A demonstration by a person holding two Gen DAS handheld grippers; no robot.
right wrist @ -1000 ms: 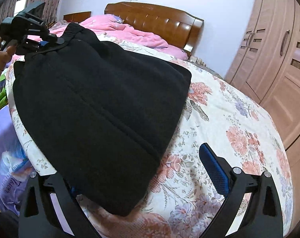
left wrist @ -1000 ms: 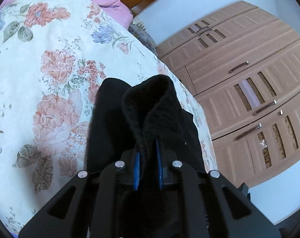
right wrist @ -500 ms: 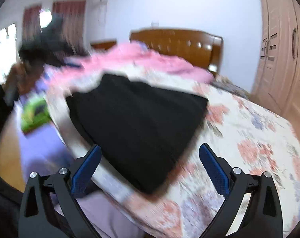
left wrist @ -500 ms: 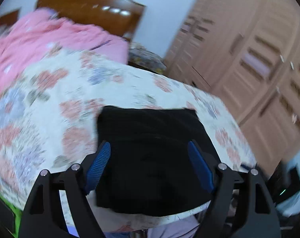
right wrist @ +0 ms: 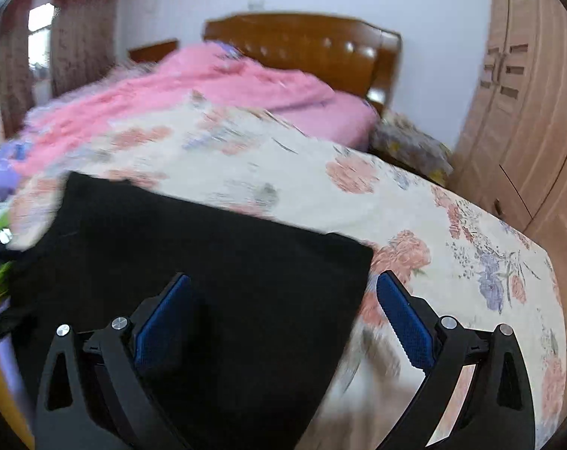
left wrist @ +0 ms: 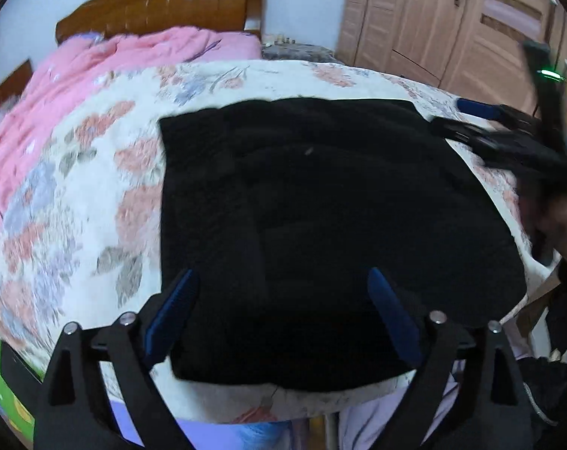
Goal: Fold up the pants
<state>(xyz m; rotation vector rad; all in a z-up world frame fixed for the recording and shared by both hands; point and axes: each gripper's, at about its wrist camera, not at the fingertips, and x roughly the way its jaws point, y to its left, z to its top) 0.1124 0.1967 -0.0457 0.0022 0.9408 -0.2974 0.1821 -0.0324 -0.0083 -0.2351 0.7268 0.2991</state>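
Black folded pants [left wrist: 320, 225] fill the left view's centre on a floral bedspread [left wrist: 96, 195]; the left claw [left wrist: 279, 300] is opening above them, pinching nothing. Wooden headboard [left wrist: 163, 3] sits at top, wardrobe [left wrist: 452, 18] upper right. In the right view the right claw [right wrist: 279, 307] is spread; a pink quilt [right wrist: 208, 86] lies beyond.

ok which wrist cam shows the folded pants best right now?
Left wrist: the black pants show almost whole, all edges traceable on the floral bedspread. Right wrist shows only one far corner and edge; the rest is cut off by the frame and gripper fingers.
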